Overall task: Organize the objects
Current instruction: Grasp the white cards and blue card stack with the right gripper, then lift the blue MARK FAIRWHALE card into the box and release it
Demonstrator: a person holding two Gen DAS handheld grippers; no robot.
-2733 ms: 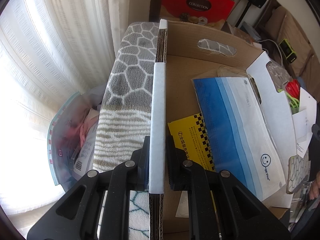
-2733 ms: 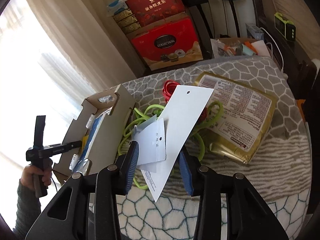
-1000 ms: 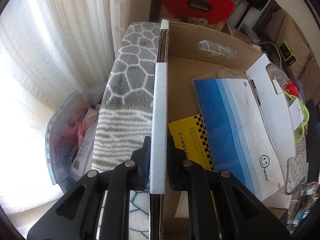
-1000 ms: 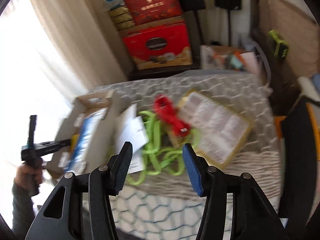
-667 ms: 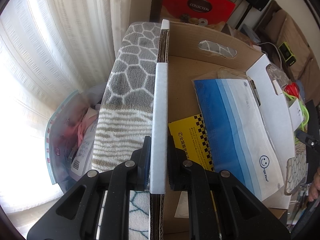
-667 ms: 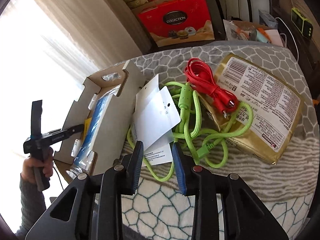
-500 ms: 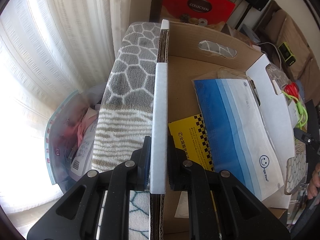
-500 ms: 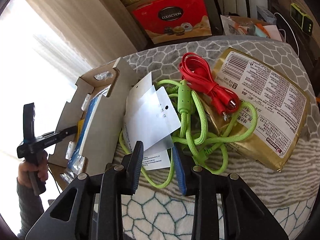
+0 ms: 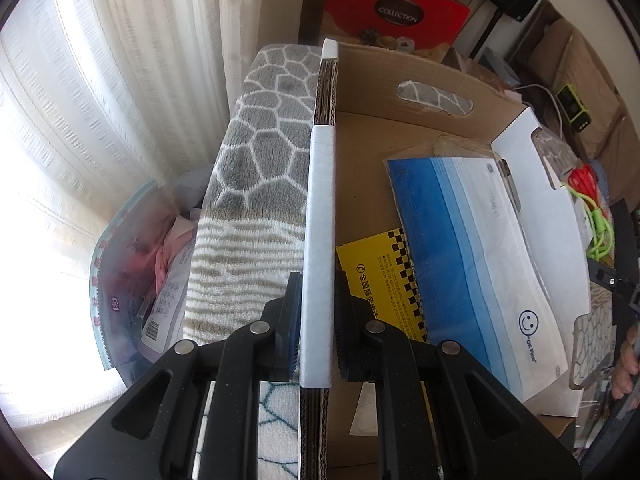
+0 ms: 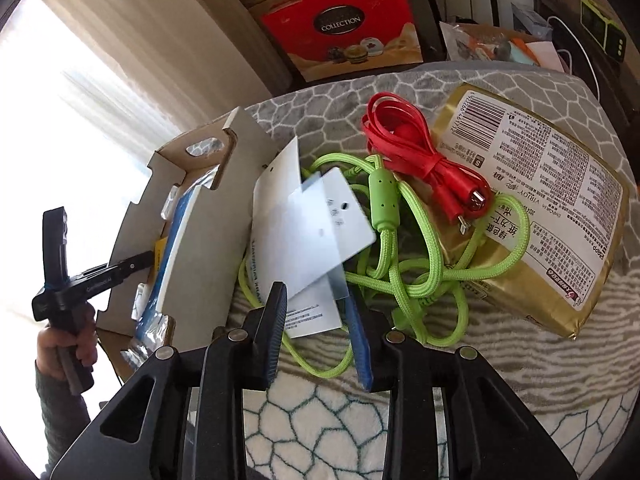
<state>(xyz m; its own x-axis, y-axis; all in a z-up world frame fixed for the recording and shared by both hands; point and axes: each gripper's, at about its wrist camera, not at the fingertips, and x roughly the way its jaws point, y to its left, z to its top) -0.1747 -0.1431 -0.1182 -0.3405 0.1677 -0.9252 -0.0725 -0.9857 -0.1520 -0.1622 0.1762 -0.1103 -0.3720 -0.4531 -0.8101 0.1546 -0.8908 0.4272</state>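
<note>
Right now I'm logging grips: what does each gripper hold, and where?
The left gripper clamps the cardboard box by its white-taped side wall. The right gripper straddles the white paper tags; a firm grip cannot be told.

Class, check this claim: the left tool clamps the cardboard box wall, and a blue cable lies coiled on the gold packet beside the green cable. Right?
Not quite. The cable coiled on the gold packet is red, not blue, as the right wrist view shows. The left tool does clamp the box wall, beside the green cable.
</note>
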